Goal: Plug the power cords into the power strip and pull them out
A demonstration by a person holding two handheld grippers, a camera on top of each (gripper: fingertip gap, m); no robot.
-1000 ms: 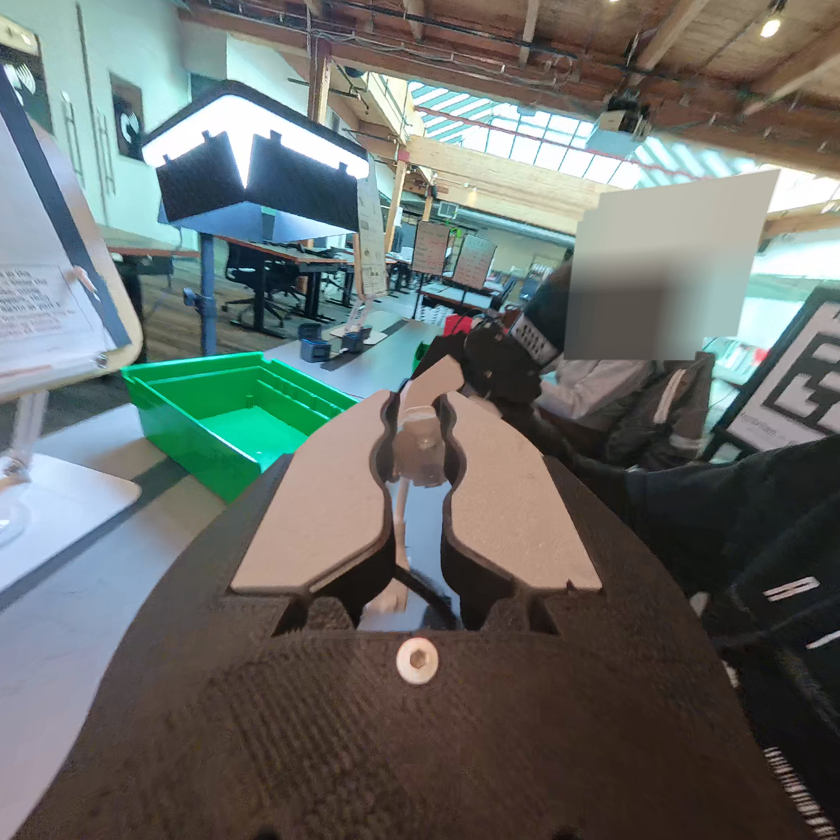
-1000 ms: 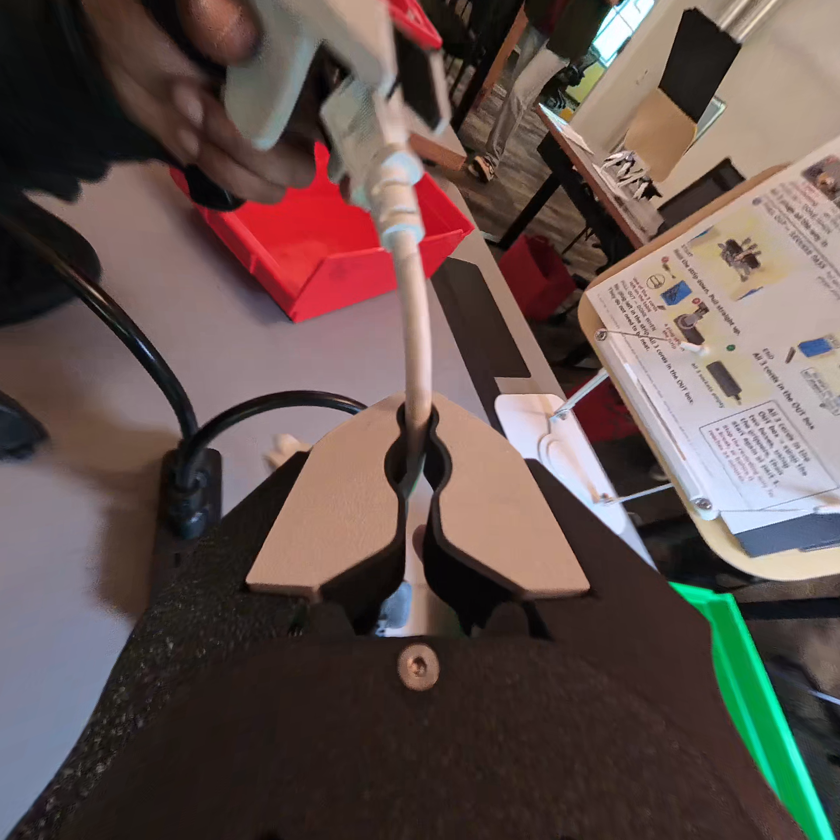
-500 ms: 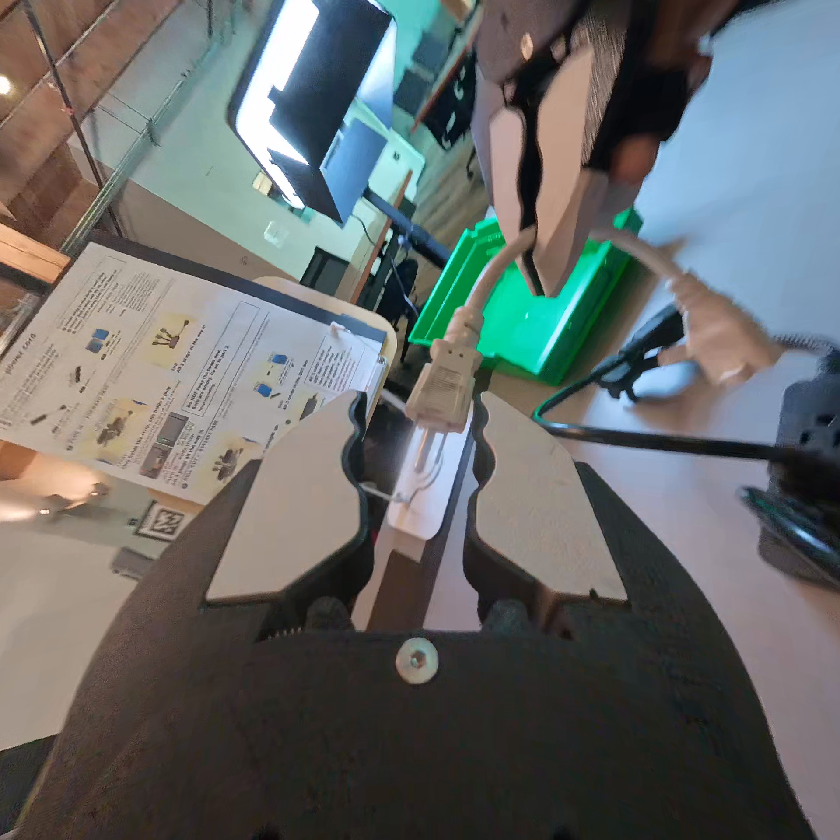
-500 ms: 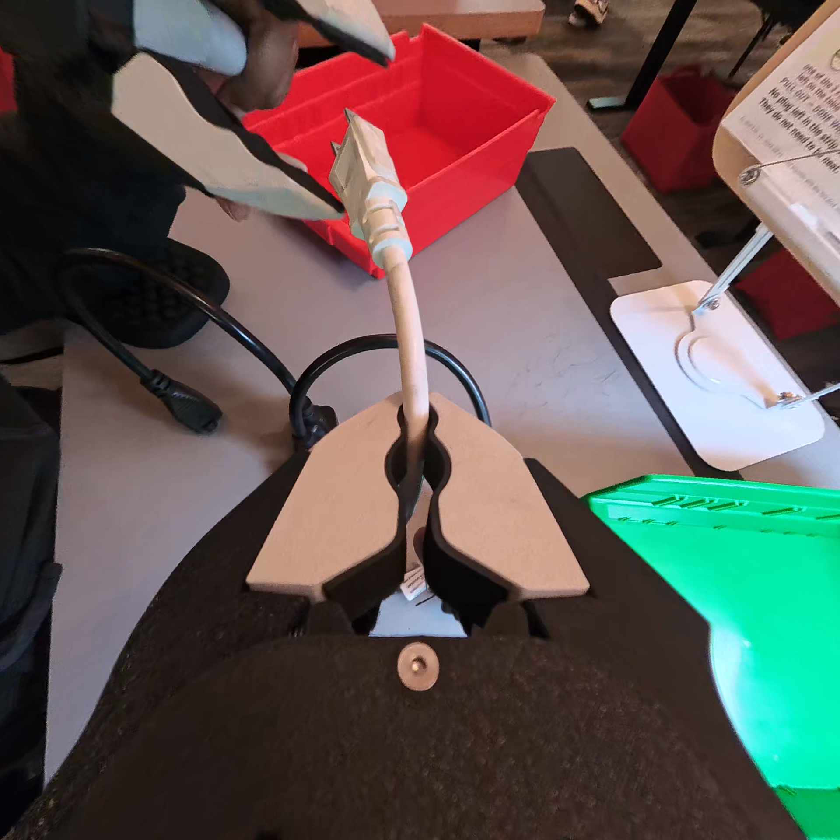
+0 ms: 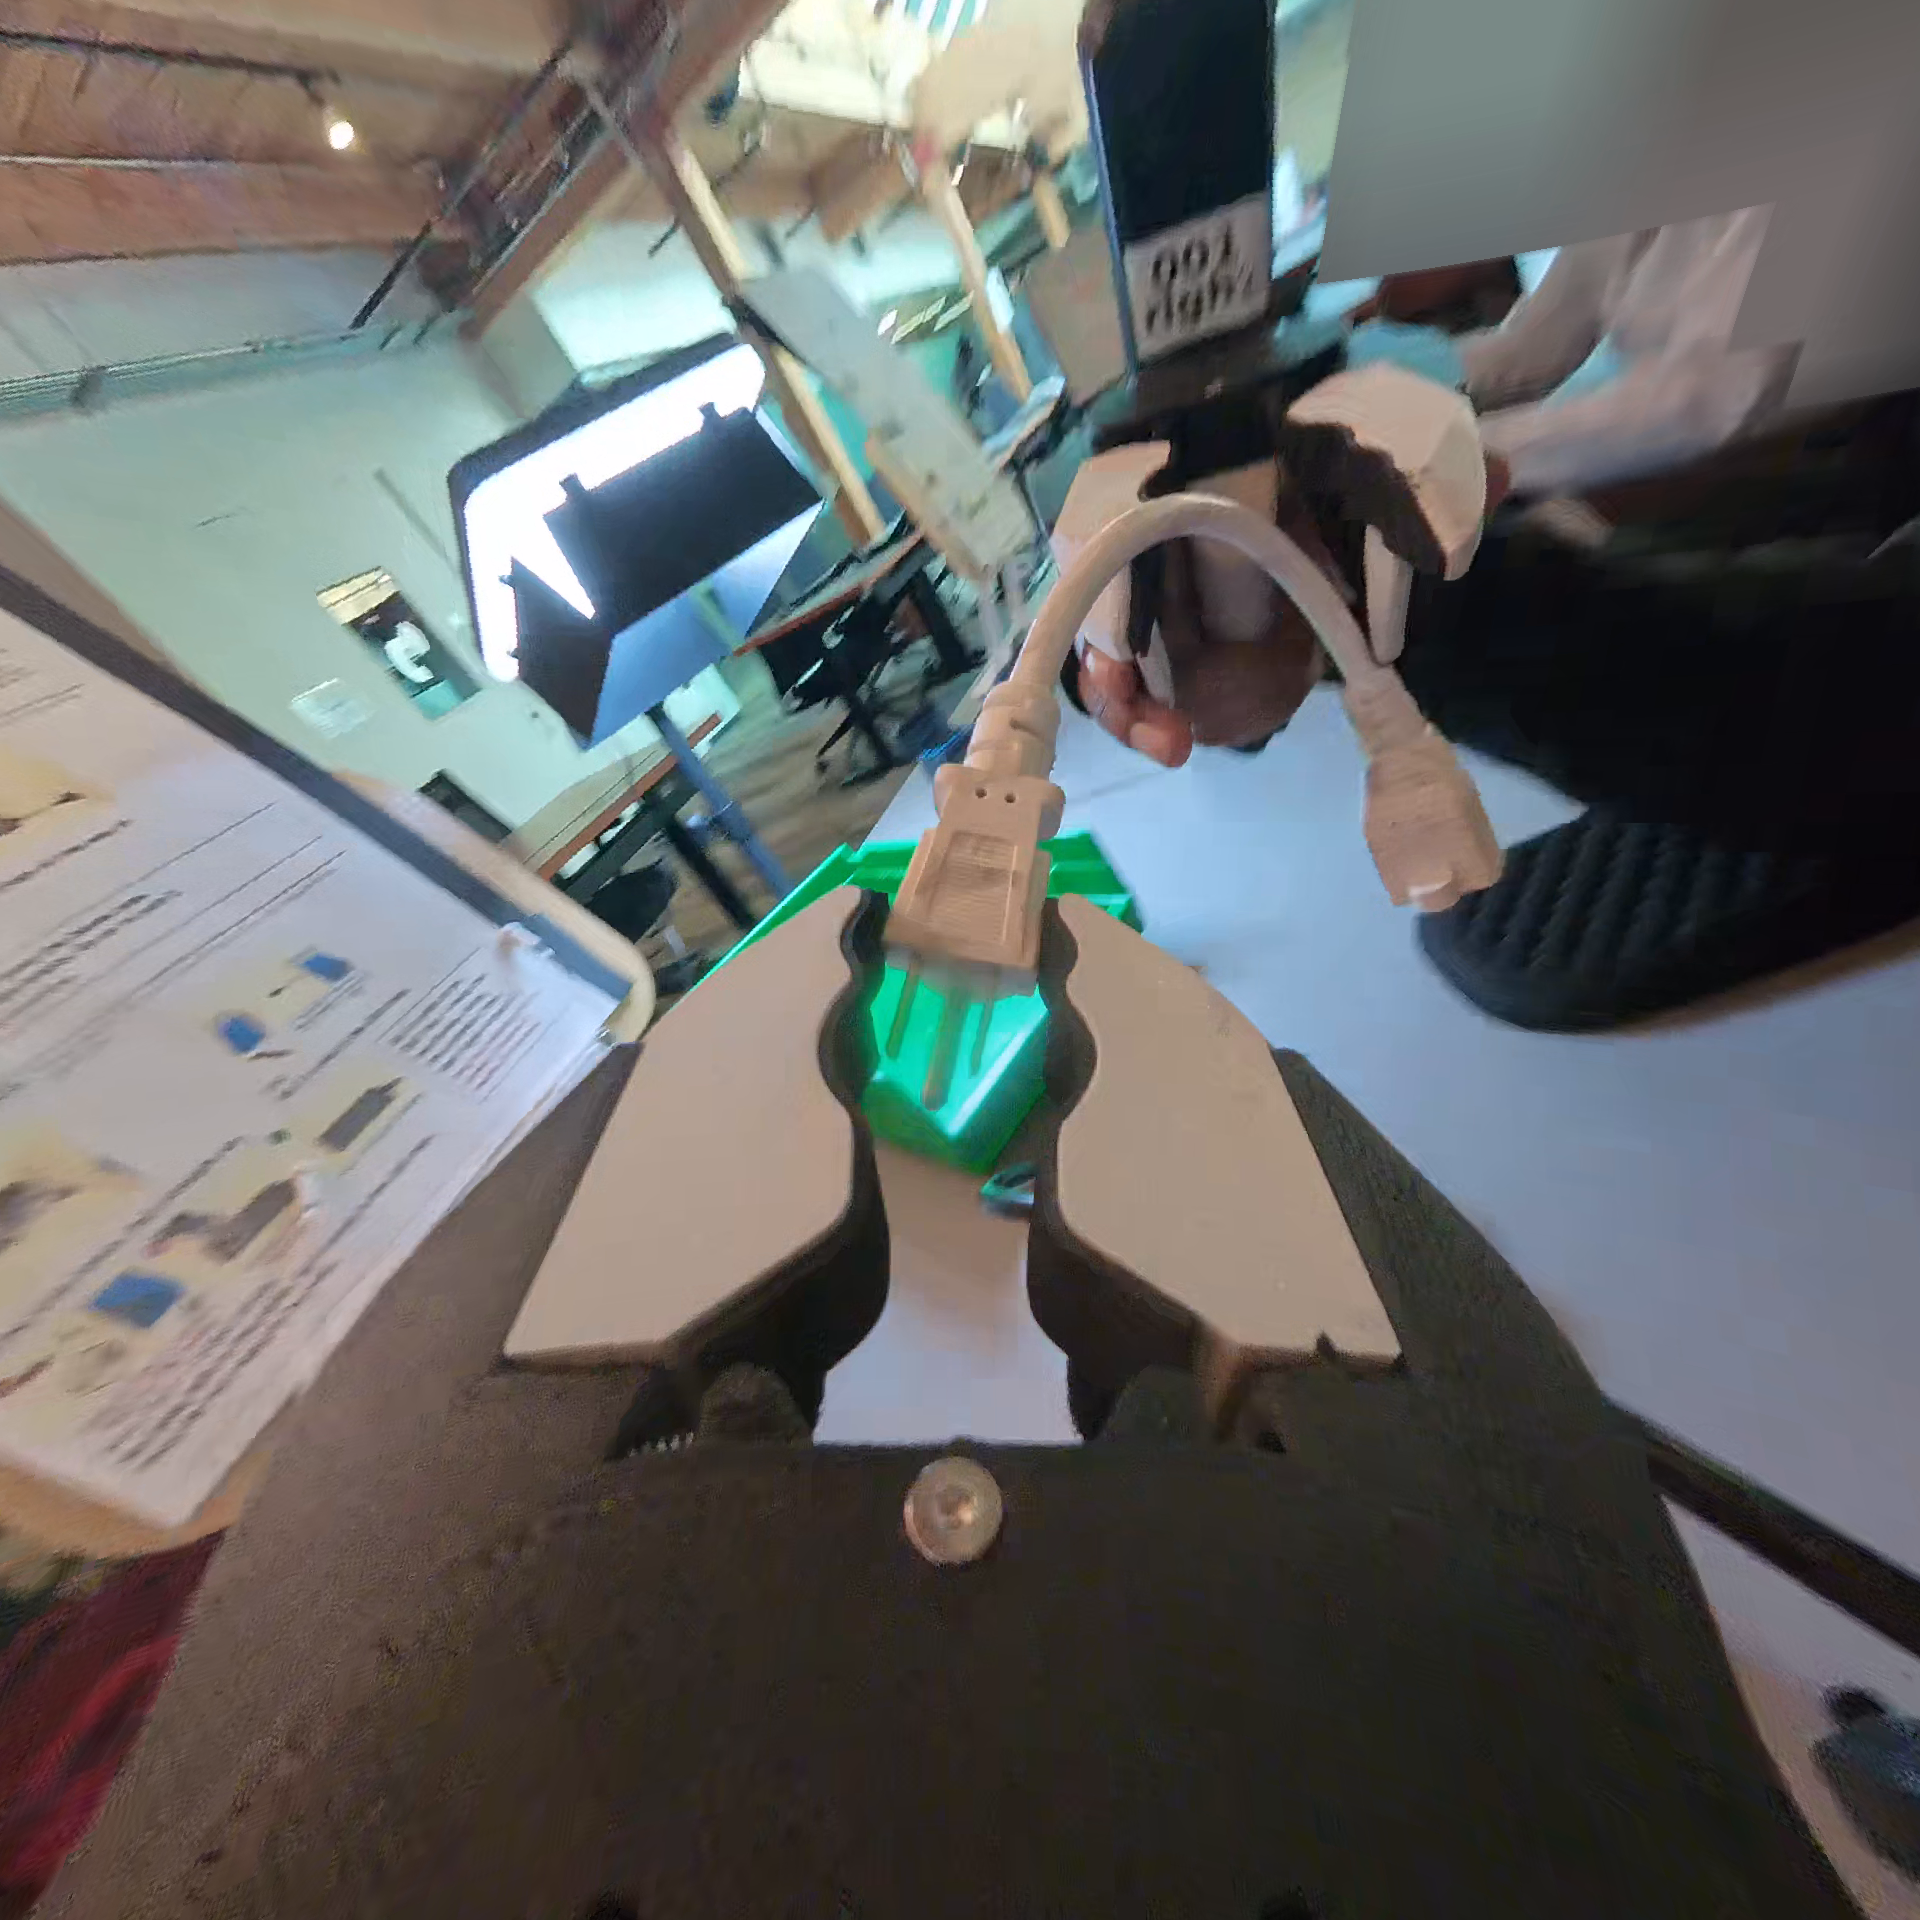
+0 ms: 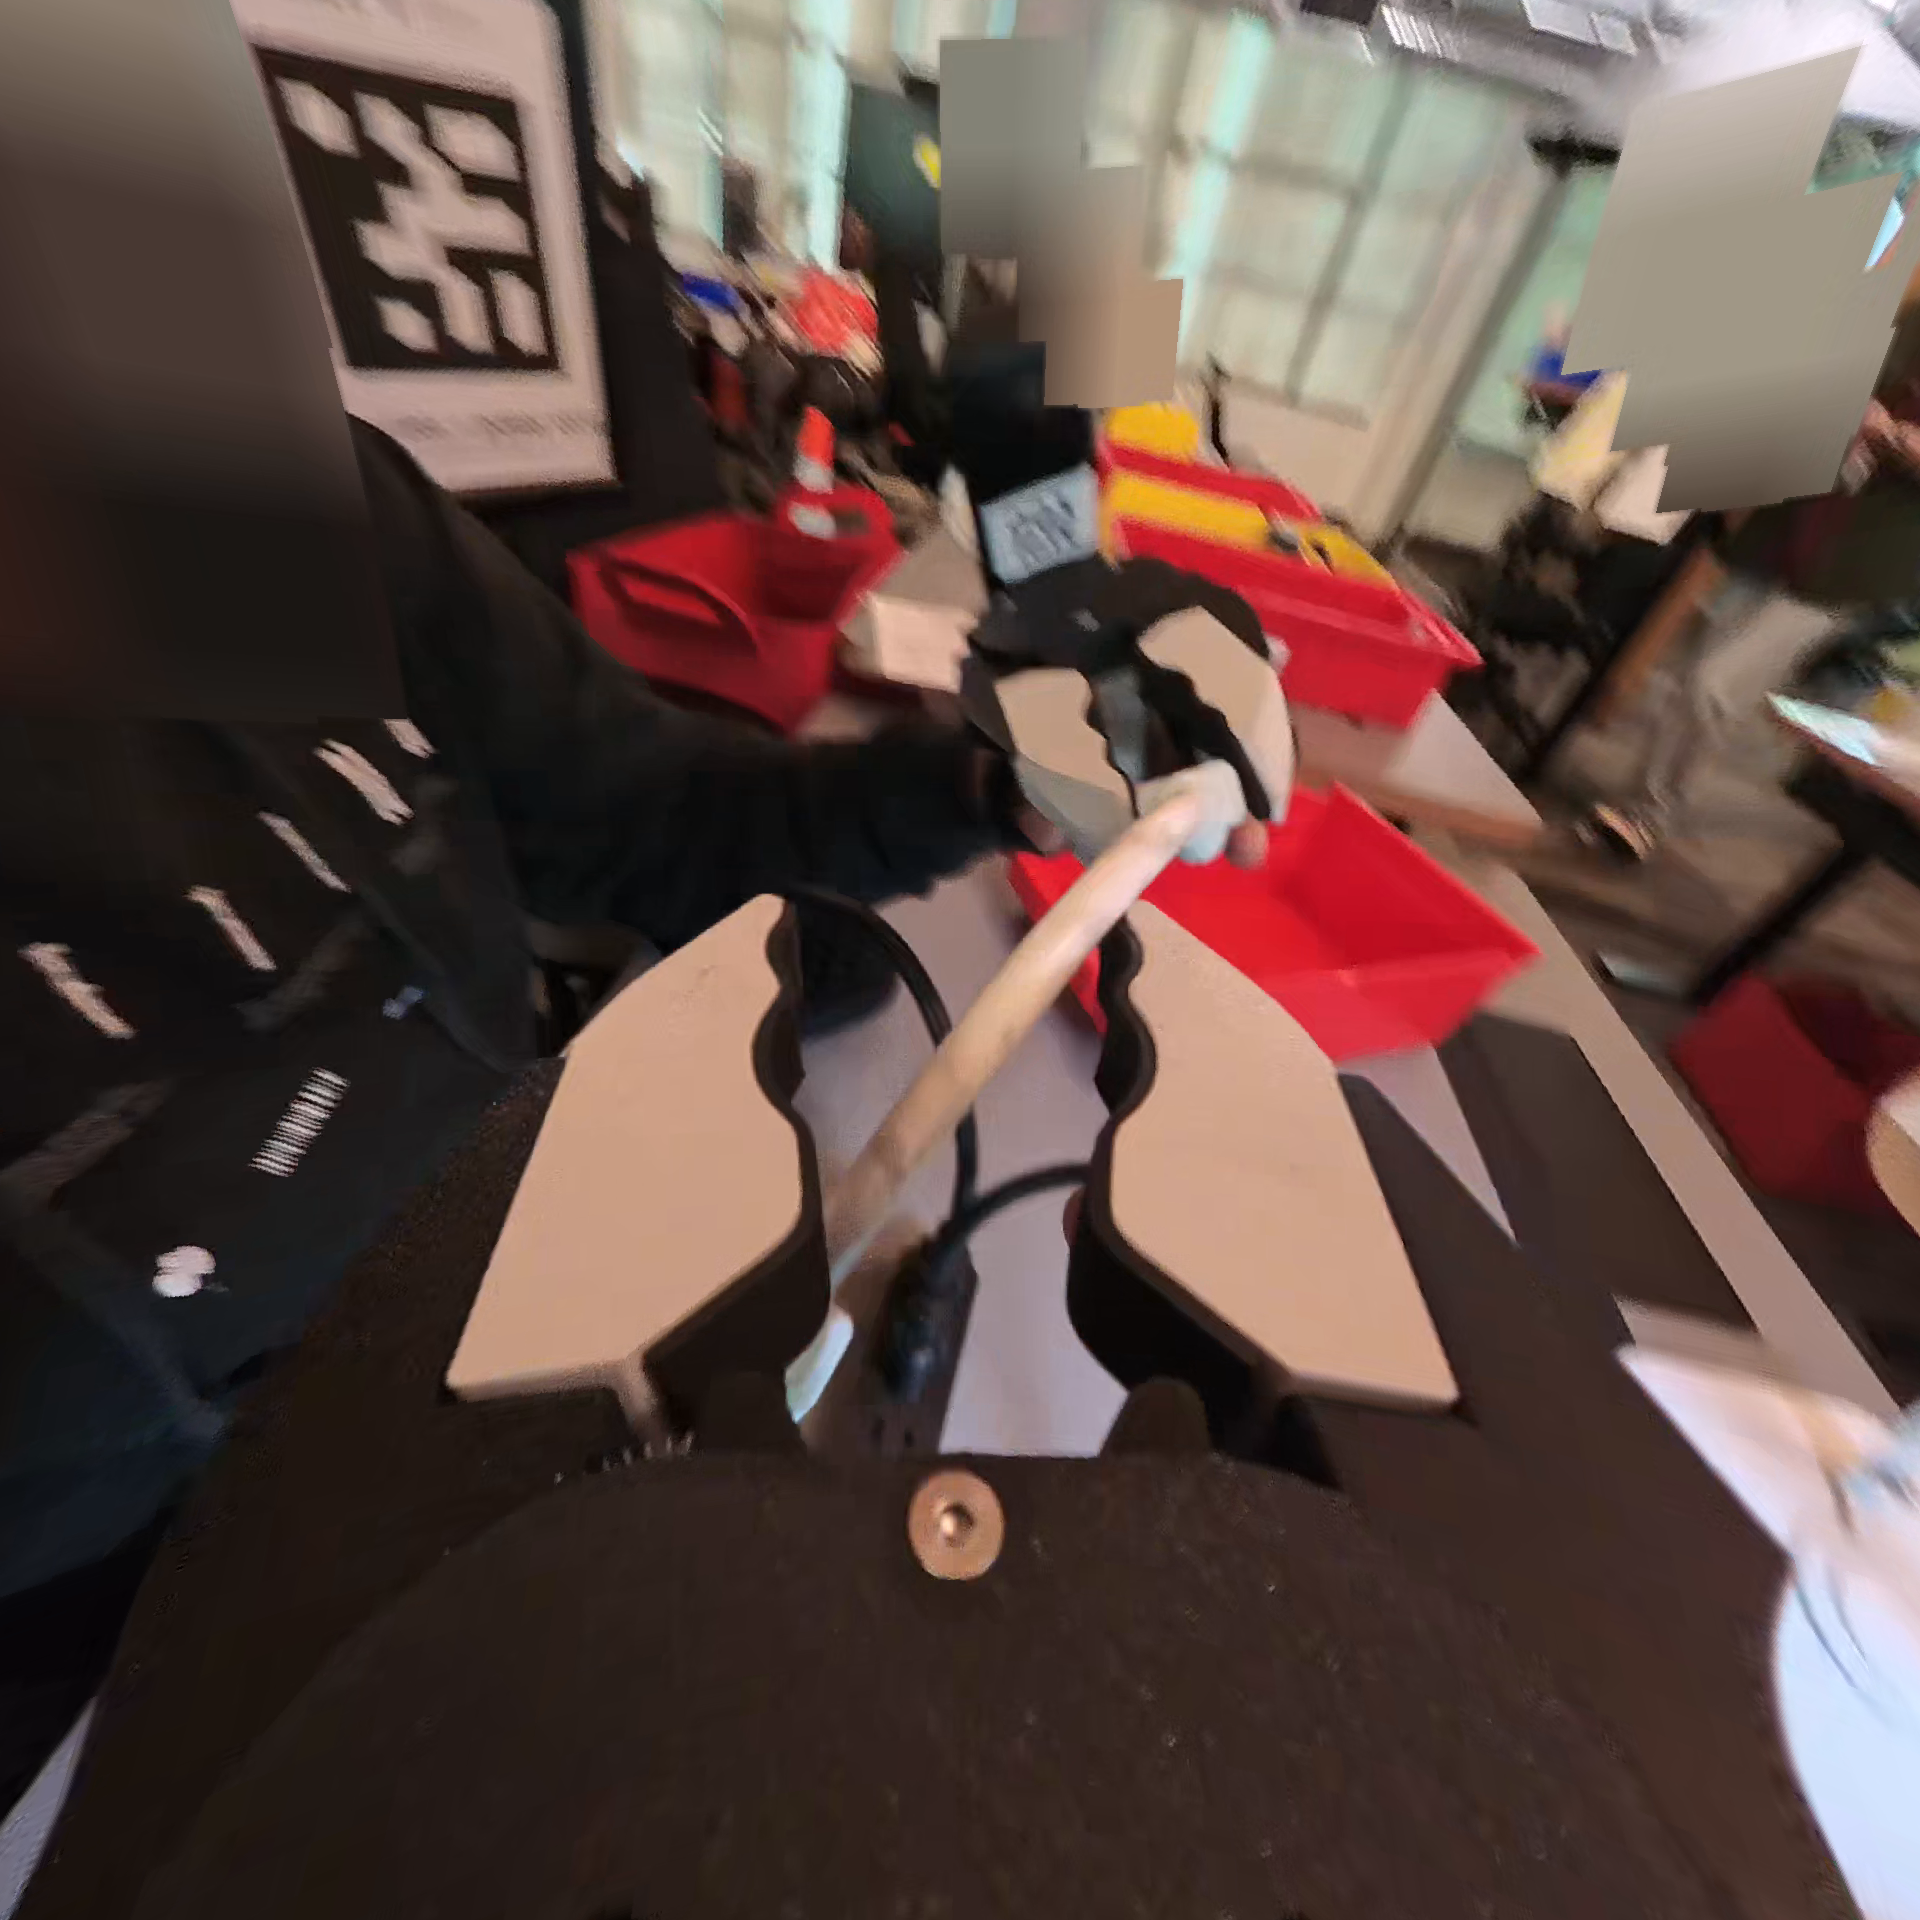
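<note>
A short white power cord hangs in the air over the table. Its pronged plug sits between the tips of my left gripper, which is shut on it. The cord's socket end dangles free. In the right wrist view the left gripper holds that plug, and the cord runs back between the fingers of my right gripper, which is open and not gripping it. The right gripper also shows in the left wrist view. A black cord's plug lies on the table below.
A green bin stands just past the left gripper. A red bin sits on the grey table. An instruction board stands at the left. A black textured round object lies near the person's dark sleeve.
The left gripper has closed on the white plug. The right gripper, shut on the cord before, has opened. Both views have swung round.
</note>
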